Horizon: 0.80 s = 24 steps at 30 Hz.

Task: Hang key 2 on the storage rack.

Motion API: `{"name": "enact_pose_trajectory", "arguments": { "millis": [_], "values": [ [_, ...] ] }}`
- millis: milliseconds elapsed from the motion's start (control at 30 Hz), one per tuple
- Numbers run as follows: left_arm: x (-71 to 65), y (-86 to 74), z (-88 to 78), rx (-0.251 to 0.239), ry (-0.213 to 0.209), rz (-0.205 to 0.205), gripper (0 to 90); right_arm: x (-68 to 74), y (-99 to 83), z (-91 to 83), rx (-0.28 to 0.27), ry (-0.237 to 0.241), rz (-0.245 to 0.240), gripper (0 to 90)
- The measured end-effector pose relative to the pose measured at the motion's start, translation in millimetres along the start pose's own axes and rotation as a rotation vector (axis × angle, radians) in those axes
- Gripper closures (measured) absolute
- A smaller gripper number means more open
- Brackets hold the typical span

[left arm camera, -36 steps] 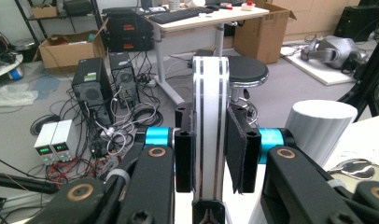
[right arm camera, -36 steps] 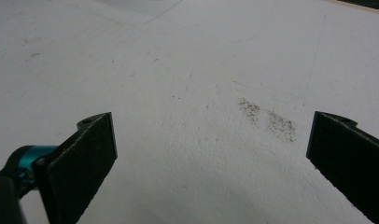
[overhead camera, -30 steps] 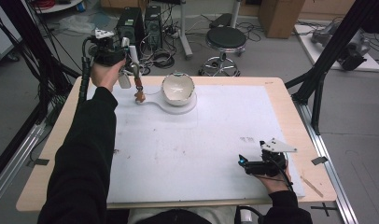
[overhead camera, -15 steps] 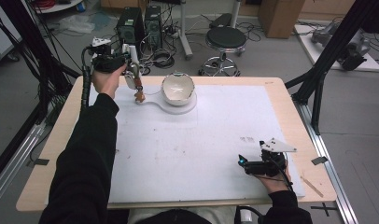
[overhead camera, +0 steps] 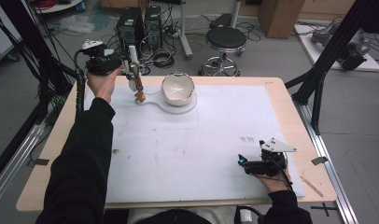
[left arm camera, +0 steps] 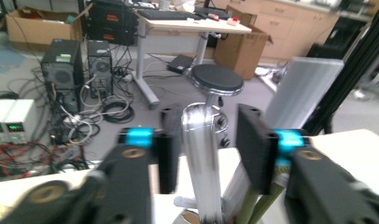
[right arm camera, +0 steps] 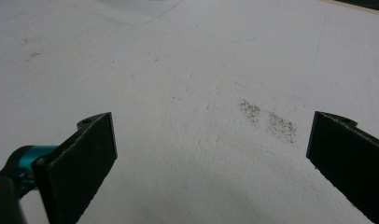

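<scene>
Left arm: a dark-sleeved forearm is seen stretched from the near left edge to the far left corner of the table in the high view, the hand raised above the surface with the left gripper (overhead camera: 124, 65) held roughly level.
Left gripper jaws: they have just been opening; in the left gripper view (left arm camera: 208, 149) the two black pads are parted with a shiny metal handle (left arm camera: 200, 154) standing upright between them. The left pad is close against the handle, a narrow gap is seen on the right; whether any pad still presses on it cannot be told.
Right hand: it is rested at the near right part of the table, the right gripper (overhead camera: 246, 163) lying low and pointing left across the sheet.
Right gripper jaws: in the right gripper view (right arm camera: 211, 163) they are spread wide over bare white sheet, nothing between them.
Surface: a wooden table (overhead camera: 290, 100) is covered by a white sheet (overhead camera: 187, 149) with faint scuffs and a grey speckled smudge (right arm camera: 269, 121).
Room: a black stool (overhead camera: 226, 39), computer towers (overhead camera: 137, 28), tangled cables and cardboard boxes are seen on the grey floor beyond.
Utensil: the metal handle hangs below the left gripper, its brownish lower end (overhead camera: 140, 94) just left of a white bowl (overhead camera: 178, 88) set on a white plate (overhead camera: 190, 103).
</scene>
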State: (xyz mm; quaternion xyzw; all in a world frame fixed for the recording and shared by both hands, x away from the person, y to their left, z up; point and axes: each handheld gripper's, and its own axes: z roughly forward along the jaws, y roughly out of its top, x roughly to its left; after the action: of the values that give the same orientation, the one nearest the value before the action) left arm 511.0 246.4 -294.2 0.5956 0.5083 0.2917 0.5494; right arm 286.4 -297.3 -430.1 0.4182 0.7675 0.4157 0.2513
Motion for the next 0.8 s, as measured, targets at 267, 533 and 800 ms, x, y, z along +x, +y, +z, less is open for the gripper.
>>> {"name": "enact_pose_trajectory", "arguments": {
  "millis": [267, 533, 800],
  "values": [
    [8.7, 2.9, -9.5, 0.066, -0.023, 0.022, 19.0, 1.0, 1.1, 1.1, 0.000, 0.005, 0.000, 0.7],
    [13.4, -2.2, -22.3, 0.112, -0.124, 0.043, 1.7, 1.0, 1.8, 1.5, -0.002, 0.009, 0.002, 0.8],
    [17.4, -12.4, -37.5, 0.147, -0.134, 0.067, 1.7, 1.3, 2.0, 2.0, 0.002, 0.013, 0.005, 0.7]
  ]
}}
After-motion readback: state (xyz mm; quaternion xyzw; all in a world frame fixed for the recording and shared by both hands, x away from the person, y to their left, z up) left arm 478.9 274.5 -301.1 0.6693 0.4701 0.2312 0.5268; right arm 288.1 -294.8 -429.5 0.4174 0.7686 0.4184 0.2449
